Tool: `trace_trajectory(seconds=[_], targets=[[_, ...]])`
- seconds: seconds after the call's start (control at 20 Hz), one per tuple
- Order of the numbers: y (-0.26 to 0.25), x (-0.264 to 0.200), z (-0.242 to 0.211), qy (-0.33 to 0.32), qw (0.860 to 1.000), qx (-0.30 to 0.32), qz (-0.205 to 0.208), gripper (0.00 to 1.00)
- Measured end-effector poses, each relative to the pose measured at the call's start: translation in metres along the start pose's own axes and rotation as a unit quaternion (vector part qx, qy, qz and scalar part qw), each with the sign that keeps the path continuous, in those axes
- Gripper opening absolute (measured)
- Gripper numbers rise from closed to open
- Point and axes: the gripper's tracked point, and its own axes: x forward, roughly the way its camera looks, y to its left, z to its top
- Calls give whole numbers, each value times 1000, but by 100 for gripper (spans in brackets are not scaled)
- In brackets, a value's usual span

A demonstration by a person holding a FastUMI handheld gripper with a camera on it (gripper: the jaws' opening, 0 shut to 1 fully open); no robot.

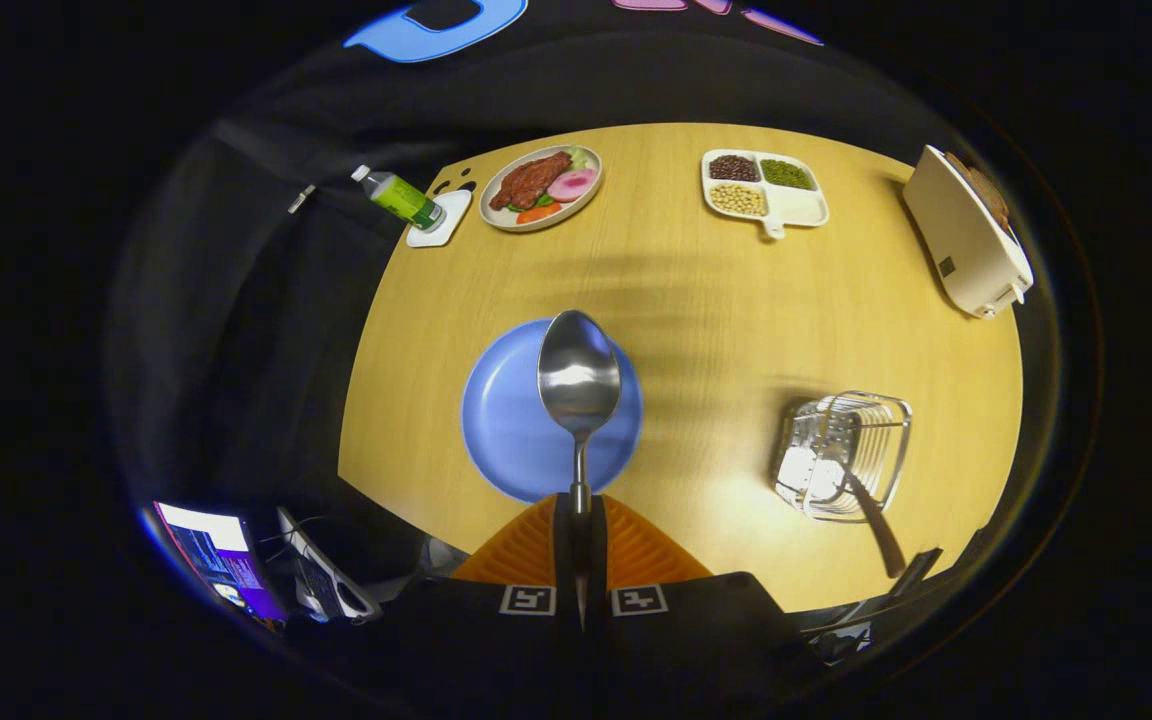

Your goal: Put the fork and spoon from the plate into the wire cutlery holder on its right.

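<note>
Gripper (pixel 579 520) clamping spoon (pixel 579 375), above blue plate (pixel 506 420)

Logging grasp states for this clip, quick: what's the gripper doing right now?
Gripper: shut on the spoon, both orange fingers pinching its handle, bowl raised above the blue plate.

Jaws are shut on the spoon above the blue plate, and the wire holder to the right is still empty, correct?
Not quite. The gripper does hold the spoon above the blue plate, but the gripper view shows the wire holder already has a dark-handled utensil, apparently the fork, in it.
</note>
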Motion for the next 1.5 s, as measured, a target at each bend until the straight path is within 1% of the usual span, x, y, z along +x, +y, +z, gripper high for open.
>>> trace_trajectory(seconds=[0.15,0.3,0.5,0.6,0.85,0.95,1.15,1.25,1.4,1.5], targets=[[-41,-28,-2,2,1000,9,-23,5],[-85,-50,-8,20,998,14,-52,5],[-132,-58,-22,83,993,21,-80,6],[-150,-56,-30,128,987,15,-96,6],[-166,-48,-40,235,967,-1,-97,6],[-171,-44,-40,275,956,-10,-104,6],[-176,-34,-40,351,929,-28,-115,6],[-174,-29,-39,378,917,-33,-120,7],[-176,-19,-37,412,901,-40,-132,7],[-176,-19,-36,430,892,-42,-135,8]])
